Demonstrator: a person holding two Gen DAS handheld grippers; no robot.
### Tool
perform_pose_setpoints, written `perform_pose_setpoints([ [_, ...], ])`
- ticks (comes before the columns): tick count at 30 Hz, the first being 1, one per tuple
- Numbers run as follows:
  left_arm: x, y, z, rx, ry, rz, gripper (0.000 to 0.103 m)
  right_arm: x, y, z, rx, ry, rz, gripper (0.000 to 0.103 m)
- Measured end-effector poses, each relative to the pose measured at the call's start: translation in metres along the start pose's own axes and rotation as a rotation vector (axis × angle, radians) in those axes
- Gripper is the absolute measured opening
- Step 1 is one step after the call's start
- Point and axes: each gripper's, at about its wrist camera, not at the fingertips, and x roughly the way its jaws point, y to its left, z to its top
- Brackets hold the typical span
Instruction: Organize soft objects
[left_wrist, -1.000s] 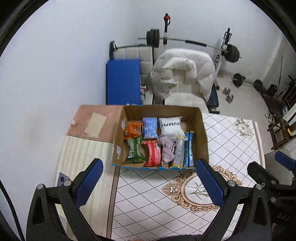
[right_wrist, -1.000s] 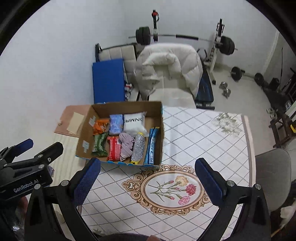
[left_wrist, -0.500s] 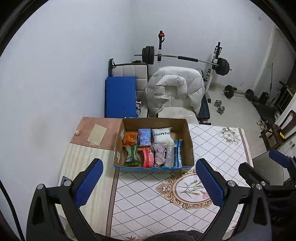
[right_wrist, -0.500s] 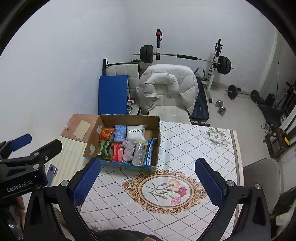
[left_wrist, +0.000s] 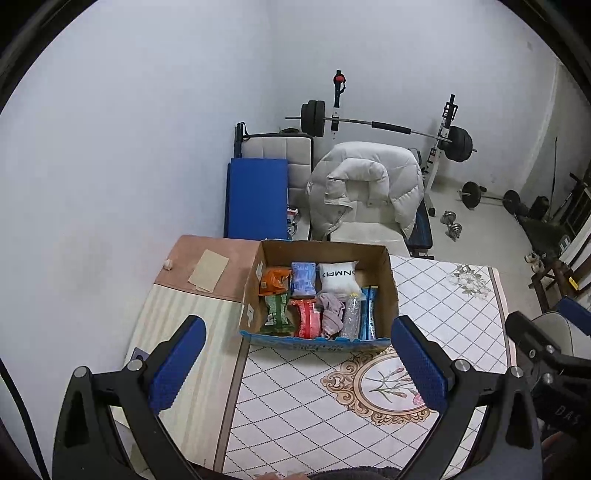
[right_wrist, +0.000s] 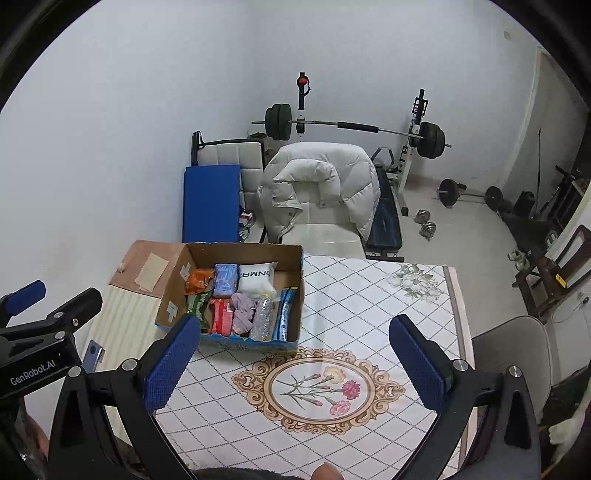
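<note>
Left wrist view: left gripper (left_wrist: 295, 362) held wide apart, empty, lower frame. Right gripper (right_wrist: 291, 362) likewise spread, nothing held. Cardboard box (left_wrist: 386, 275) seen mid-frame on patterned tablecloth (left_wrist: 443, 295), packed with 8 or so soft packets. Pink cloth (left_wrist: 330, 314) judged light, limp; best pinched at bunched middle.

A plain white wall (left_wrist: 129, 147) is seen ahead of the gripper. Against it, a barbell (left_wrist: 384, 127) is held on a rack, and a white puffer jacket (left_wrist: 365, 188) is draped over a chair. To its left, a blue mat (left_wrist: 256, 197) is propped upright. On the pale floor (right_wrist: 461, 229) farther right, loose dumbbells (right_wrist: 424, 220) are scattered. Nearest the gripper, a bench is covered by a diamond-patterned cloth (right_wrist: 369, 302) with a floral medallion (right_wrist: 317, 387).
</note>
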Motion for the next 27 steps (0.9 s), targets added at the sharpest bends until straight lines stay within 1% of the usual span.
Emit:
perform_pose_setpoints([
  [11, -0.0049, 0.0005, -0.0034, -0.007, -0.009, 0.0, 0.103, -0.0028, 0.0014, -0.0008, -0.008, -0.002, -0.013, 0.103],
  [27, -0.0053, -0.0005, -0.0036, -0.004, 0.001, -0.01, 0.103, -0.004, -0.005, -0.0055, -0.007, 0.005, -0.023, 0.103],
])
